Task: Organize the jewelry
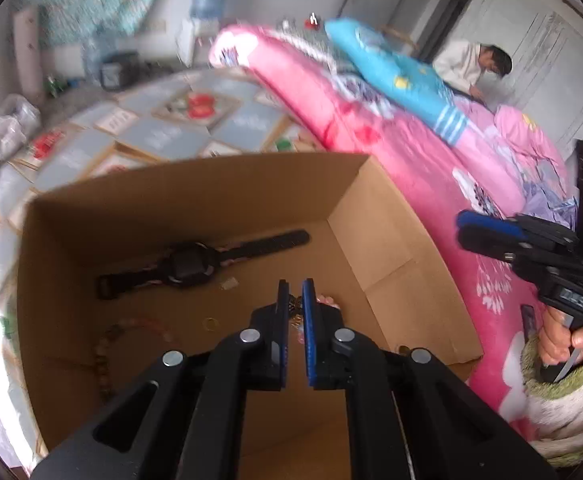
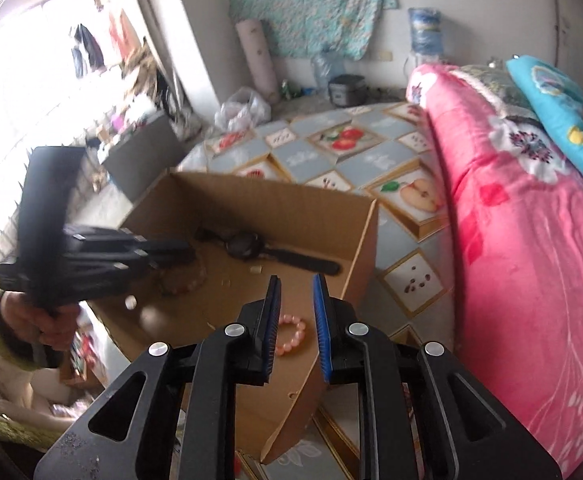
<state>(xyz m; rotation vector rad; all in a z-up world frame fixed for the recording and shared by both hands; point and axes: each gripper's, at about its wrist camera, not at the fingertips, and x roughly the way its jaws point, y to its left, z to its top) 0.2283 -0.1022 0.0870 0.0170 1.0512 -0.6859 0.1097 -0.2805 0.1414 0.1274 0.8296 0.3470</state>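
Left gripper (image 1: pixel 294 285): I've got it nearly pressed together over the cardboard box (image 1: pixel 195 184), pinching a small dark chain piece (image 1: pixel 296 306); too blurred to name it better.
Right gripper (image 2: pixel 296 280): my jaws stand apart, nothing between the pads, above the box's near corner.
Pink bead bracelet (image 2: pixel 293 334): lies loose on the box floor, seen right under my right fingers, not touched.
Black watch (image 1: pixel 195 266): flat on the box floor by the far wall, strap stretched out.
Brown bead strand (image 1: pixel 107 354): box floor, left side in my left view, blurred.
Yellow ring (image 1: pixel 210 324): small, on the floor near the left fingers.
Box: sits on a fruit-print cloth (image 2: pixel 371 160), just beside a pink quilt (image 2: pixel 523 240).
Hands: right hand (image 1: pixel 563 342) grips its handle over the quilt.
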